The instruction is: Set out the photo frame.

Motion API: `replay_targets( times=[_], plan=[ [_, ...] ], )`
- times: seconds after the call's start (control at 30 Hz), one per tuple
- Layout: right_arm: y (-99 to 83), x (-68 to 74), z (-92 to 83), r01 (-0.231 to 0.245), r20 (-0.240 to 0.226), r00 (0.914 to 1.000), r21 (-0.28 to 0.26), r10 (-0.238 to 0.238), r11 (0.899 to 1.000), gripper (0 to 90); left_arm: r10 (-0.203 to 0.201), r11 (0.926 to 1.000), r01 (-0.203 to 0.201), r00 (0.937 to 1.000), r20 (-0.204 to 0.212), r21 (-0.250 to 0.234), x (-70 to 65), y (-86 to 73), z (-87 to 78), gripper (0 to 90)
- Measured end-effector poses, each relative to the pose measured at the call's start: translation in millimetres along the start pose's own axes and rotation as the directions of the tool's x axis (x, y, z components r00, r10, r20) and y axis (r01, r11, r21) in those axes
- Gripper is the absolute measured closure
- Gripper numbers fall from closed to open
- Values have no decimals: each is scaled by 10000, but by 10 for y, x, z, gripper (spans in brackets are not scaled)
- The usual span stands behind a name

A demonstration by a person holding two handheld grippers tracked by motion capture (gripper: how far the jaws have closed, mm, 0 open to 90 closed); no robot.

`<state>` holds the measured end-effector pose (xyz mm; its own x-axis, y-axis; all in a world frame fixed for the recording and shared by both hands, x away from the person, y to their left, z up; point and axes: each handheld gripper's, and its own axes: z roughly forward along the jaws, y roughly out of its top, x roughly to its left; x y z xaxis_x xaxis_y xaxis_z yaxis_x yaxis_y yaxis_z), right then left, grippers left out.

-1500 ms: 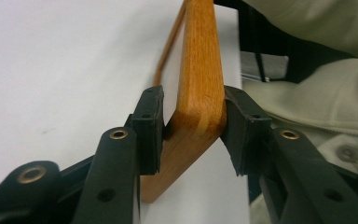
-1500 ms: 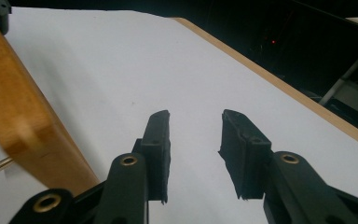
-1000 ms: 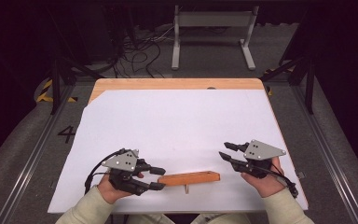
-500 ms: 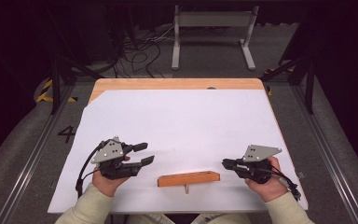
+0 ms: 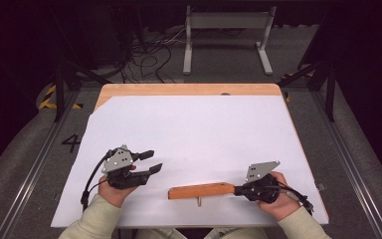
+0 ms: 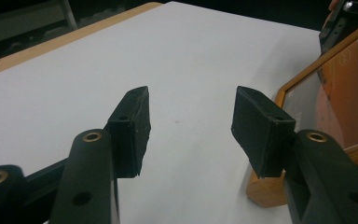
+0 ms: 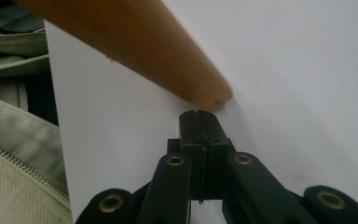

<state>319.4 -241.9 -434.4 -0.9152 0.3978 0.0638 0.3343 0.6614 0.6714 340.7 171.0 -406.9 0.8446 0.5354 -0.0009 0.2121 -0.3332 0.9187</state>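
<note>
left gripper (image 5: 149, 161): lower left of the high view, held level in the left hand (image 5: 117, 184), pointing right; jaws apart with nothing between them, and they have just been opening a little further.
wooden frame (image 5: 204, 190): lower centre of the high view, standing on its long edge on the white table cover (image 5: 199, 129), a small peg under it; in the left gripper view it sits at the right edge, glass face showing.
right gripper (image 5: 239, 189): lower right of the high view, low and level, pointing left; jaws have just been closing and now meet, empty, tips at the frame's right end.
right hand (image 5: 278, 199): wrapped around the gripper body, sleeve at the bottom edge.
risk: a push from the closed tips could tip the frame flat, since it stands on a thin edge.
risk, left side: the open gripper stands apart, so nothing would steady the frame.
</note>
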Motion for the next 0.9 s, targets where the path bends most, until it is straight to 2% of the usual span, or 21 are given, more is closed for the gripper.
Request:
replay_targets(
  times=[0.17,0.4,0.67,0.9],
  plan=[
    [29,55,66,192,-407,9990,100,-188,9998,900,-48,10000,48,10000,-16,67,10,-13,8,463],
    [49,69,99,170,-499,9986,-14,-171,9999,900,-30,9999,30,10000,34,131,8,-21,21,460],
    [66,29,122,7,-65,10000,-190,-9,9998,900,-37,9999,37,10000,38,114,10,-28,20,458],
    [138,-82,181,-280,189,9994,-313,286,9991,900,-84,9998,84,10000,30,181,12,-39,27,453]
  ],
)
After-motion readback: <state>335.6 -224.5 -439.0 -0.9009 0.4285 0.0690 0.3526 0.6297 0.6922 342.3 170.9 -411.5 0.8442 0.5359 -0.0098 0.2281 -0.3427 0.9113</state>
